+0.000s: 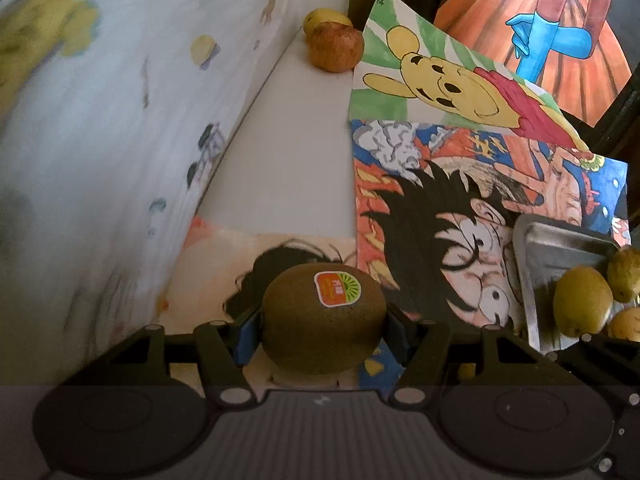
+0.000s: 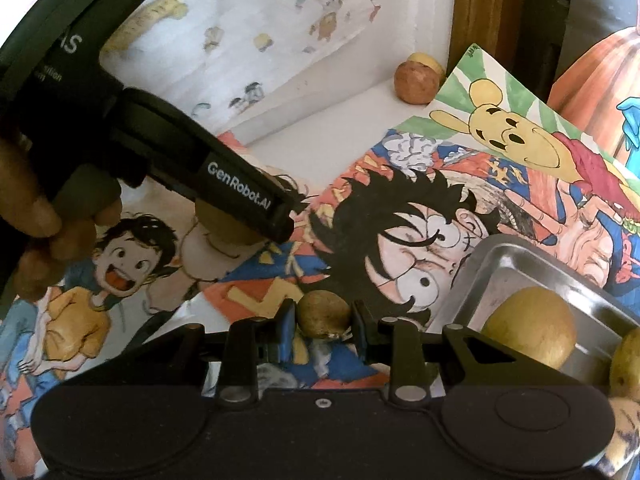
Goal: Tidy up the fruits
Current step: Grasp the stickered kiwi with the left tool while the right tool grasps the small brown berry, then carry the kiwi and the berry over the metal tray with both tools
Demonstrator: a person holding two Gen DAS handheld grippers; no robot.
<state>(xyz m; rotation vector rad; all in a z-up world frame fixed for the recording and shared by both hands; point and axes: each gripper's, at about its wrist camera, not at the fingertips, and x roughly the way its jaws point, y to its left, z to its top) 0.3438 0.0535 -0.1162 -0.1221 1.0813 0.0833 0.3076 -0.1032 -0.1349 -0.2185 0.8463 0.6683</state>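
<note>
My left gripper (image 1: 320,326) is shut on a brown kiwi (image 1: 324,320) with an orange and green sticker, held above the drawings; the same kiwi (image 2: 228,226) shows under the left gripper's black body (image 2: 240,192) in the right wrist view. My right gripper (image 2: 324,318) is shut on a small brown round fruit (image 2: 322,314). A steel tray (image 1: 560,248) at the right holds several yellow-green kiwis (image 1: 582,300). In the right wrist view the tray (image 2: 516,264) holds a large yellowish fruit (image 2: 528,326).
A red apple (image 1: 335,49) and a yellow fruit (image 1: 322,19) sit in the far corner by the patterned wall cloth (image 1: 100,140). Cartoon drawings (image 1: 440,200) cover the white surface. A person's hand (image 2: 44,224) grips the left tool. A wooden post (image 2: 480,20) stands behind.
</note>
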